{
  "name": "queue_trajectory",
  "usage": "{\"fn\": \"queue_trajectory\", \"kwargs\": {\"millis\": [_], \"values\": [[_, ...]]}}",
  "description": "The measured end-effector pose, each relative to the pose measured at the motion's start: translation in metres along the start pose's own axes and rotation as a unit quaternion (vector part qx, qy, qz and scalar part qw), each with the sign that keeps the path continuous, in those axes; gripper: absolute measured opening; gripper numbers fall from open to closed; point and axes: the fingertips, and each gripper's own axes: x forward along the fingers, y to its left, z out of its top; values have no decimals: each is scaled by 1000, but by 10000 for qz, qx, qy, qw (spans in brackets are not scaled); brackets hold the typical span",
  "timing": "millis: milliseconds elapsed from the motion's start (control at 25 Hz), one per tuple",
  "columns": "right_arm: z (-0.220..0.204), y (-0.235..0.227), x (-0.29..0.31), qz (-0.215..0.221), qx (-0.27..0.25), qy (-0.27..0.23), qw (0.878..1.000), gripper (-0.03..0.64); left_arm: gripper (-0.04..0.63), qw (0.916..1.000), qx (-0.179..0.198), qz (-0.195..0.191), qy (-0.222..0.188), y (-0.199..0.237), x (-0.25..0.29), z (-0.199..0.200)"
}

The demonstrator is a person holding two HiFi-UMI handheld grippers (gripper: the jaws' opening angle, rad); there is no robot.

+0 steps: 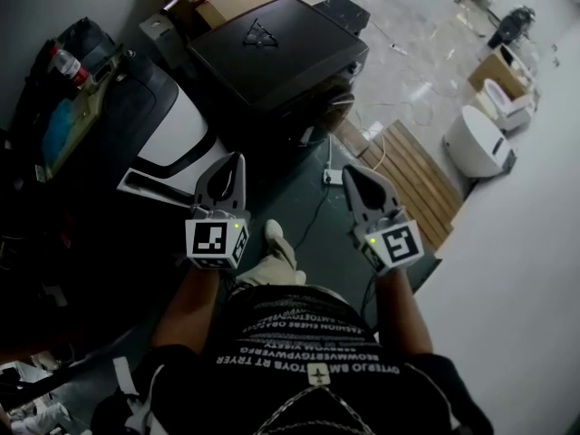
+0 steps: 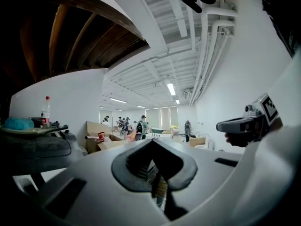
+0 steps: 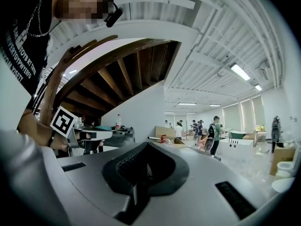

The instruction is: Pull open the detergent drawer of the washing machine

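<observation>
My L gripper (image 1: 237,159) & R gripper (image 1: 353,174): jaws closed, nothing held. 1 black box (image 1: 272,48) at 12; 1 slatted wood board (image 1: 412,175) at 3.

- Black-topped appliance (image 1: 272,53): front face was hidden beneath its own top in the head view.
- Dark rounded unit (image 1: 149,89) at left: lower body was lost in shadow. The detergent drawer could not be told on either unit.
- Bottle (image 1: 69,64): label was too small to read.
- Distant people (image 2: 141,125): too small for detail.
- Person's torso (image 1: 308,333): was cut off by the lower edge, and most of the legs were hidden beneath it.
</observation>
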Motion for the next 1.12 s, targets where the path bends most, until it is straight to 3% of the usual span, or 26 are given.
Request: {"fn": "queue_trajectory", "kwargs": {"millis": [800, 1120], "values": [[-13, -89, 157, 190, 62, 416, 9989, -6, 3, 9992, -179, -79, 336, 66, 155, -24], [-27, -112, 205, 346, 274, 392, 9983, -6, 3, 9981, -312, 34, 537, 89, 191, -50]]}}
